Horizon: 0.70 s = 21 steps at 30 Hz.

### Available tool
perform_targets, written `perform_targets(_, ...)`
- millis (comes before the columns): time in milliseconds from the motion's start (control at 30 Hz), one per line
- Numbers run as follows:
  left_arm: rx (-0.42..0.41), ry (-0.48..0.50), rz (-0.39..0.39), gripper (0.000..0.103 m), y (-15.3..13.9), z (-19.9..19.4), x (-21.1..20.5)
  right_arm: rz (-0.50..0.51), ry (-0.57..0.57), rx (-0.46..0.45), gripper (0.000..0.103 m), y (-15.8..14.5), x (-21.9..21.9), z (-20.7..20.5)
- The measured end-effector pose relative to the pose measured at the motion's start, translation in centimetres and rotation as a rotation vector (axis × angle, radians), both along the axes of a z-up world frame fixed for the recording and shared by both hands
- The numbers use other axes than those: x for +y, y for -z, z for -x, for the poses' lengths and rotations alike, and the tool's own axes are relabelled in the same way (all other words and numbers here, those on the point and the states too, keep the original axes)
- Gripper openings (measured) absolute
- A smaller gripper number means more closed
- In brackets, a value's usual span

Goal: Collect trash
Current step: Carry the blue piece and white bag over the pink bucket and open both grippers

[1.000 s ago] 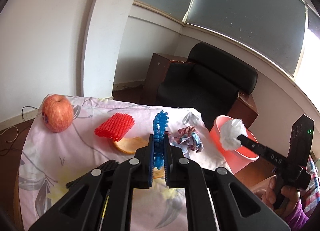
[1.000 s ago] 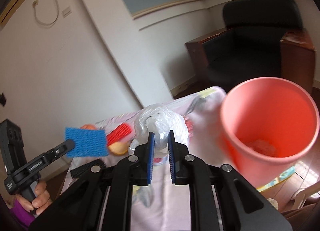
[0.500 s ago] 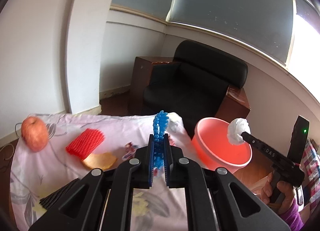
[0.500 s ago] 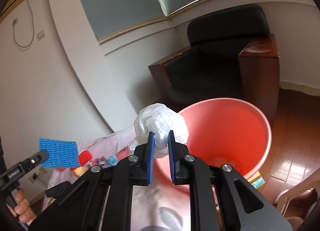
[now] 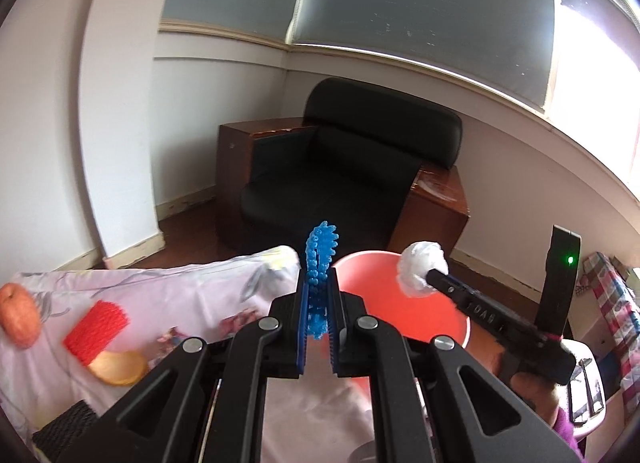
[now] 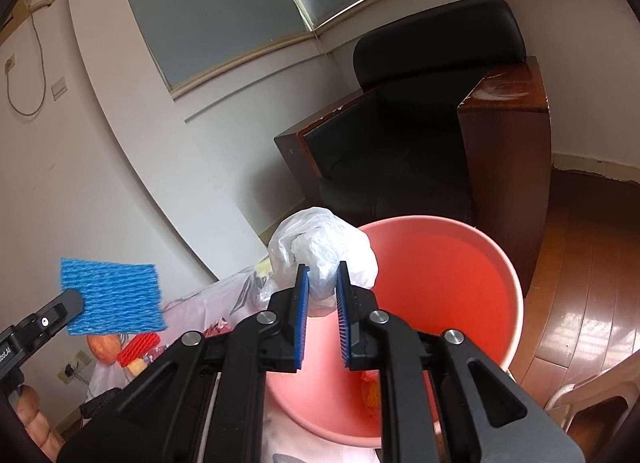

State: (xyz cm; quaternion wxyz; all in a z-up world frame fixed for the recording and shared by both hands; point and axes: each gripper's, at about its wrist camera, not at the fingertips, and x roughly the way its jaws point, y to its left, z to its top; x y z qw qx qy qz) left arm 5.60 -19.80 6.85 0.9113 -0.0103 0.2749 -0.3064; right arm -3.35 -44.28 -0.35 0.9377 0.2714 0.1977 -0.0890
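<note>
- Our left tool [image 5: 318, 299] is clamped tight on a blue net [image 5: 320, 259], the foam mesh kind you get around fruit. The net sticks up edge-on between the pads in the left wrist view and shows as a flat square [image 6: 114, 297] in the right wrist view.
- Our right tool [image 6: 322, 287] is pinched on a bag [image 6: 320, 251], a crumpled clear-white plastic one. It bulges out above the fingertips.
- The bin [image 6: 452, 291] is a pink bucket sitting just off the end of the desk [image 5: 160, 295]. The bag hangs over its near rim, more or less above the opening. Some orange scraps lie at the bottom.
- From the left wrist view the net is up in front of the bin's left rim [image 5: 360, 263], near it but not over the middle.
- On the desk, which has a pale floral cloth: a red net [image 5: 96, 327], an orange peel [image 5: 118, 367] touching its lower edge, an apple [image 5: 18, 315] at the far left, and a couple of shiny wrappers [image 5: 240, 323] nearer the middle.
- Black armchair [image 5: 360, 167] in the corner behind everything.
</note>
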Motion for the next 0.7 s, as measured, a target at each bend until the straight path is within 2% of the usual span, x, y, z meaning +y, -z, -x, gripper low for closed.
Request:
perform_targets(433,0.036,0.06,-0.041,0.007,2.3,-1.3,-6.2,-0.043,0.024,0.017,0.014,1.9,-2.1,1.5)
perform_targets(700,0.106,0.079,-0.06,0.007,5.0,-2.4,-8.1,-0.077,0.025,0.02,0.014,2.5,-3.0,1.5)
